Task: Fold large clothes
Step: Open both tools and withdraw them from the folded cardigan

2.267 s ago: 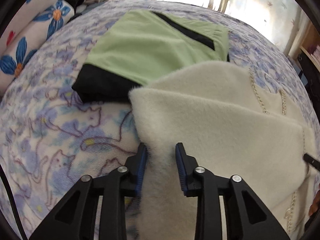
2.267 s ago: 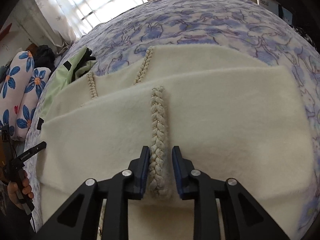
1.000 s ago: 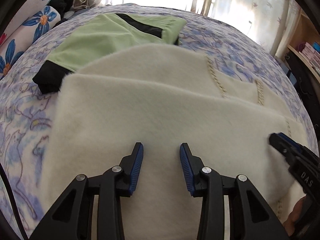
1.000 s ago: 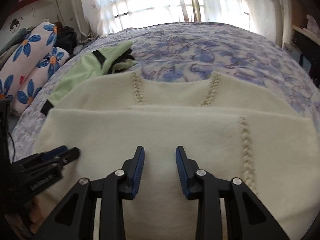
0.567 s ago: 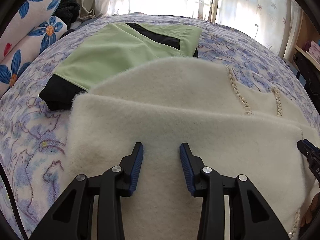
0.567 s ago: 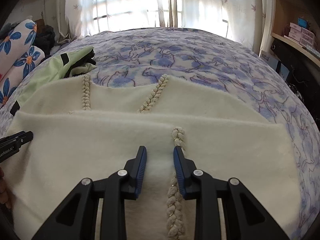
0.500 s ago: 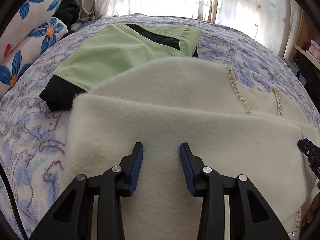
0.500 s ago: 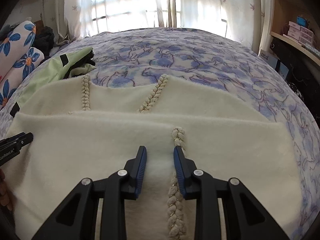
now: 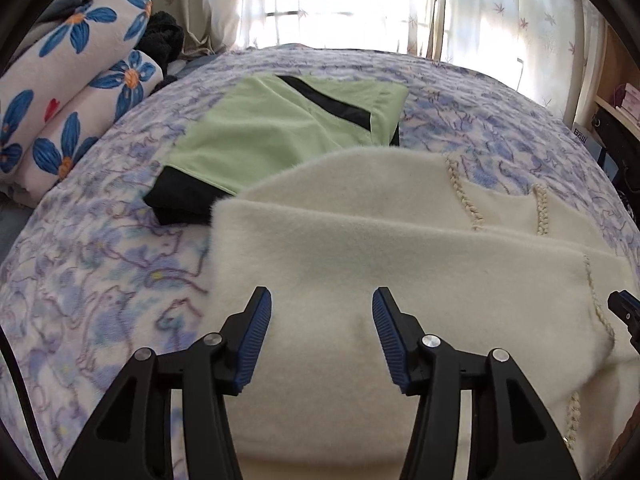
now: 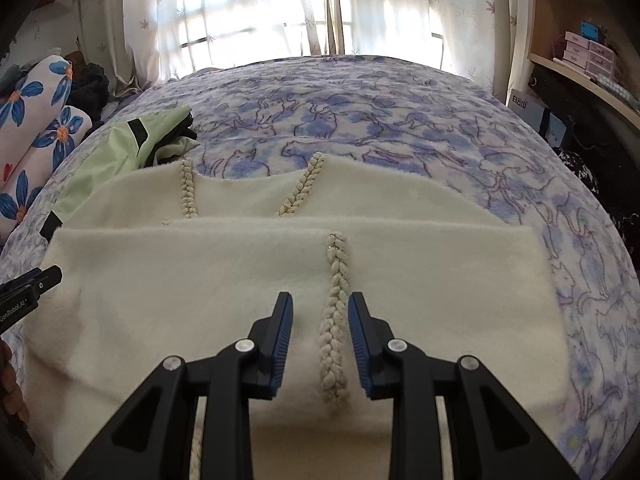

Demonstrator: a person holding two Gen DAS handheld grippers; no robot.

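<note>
Lying folded on the cat-print bedspread (image 10: 400,120), the cream fleece garment (image 9: 400,264) is overlapped onto a green folded garment (image 9: 272,128). The left gripper (image 9: 322,328), just widened, is held empty above it; the right gripper (image 10: 320,334), unclenched, straddles a braided trim (image 10: 334,320).

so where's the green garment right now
In the left wrist view the folded green garment lies on the floral bedspread at upper centre, just beyond the cream sweater, whose far edge overlaps it. The flower-print pillows lie to its left.
</note>
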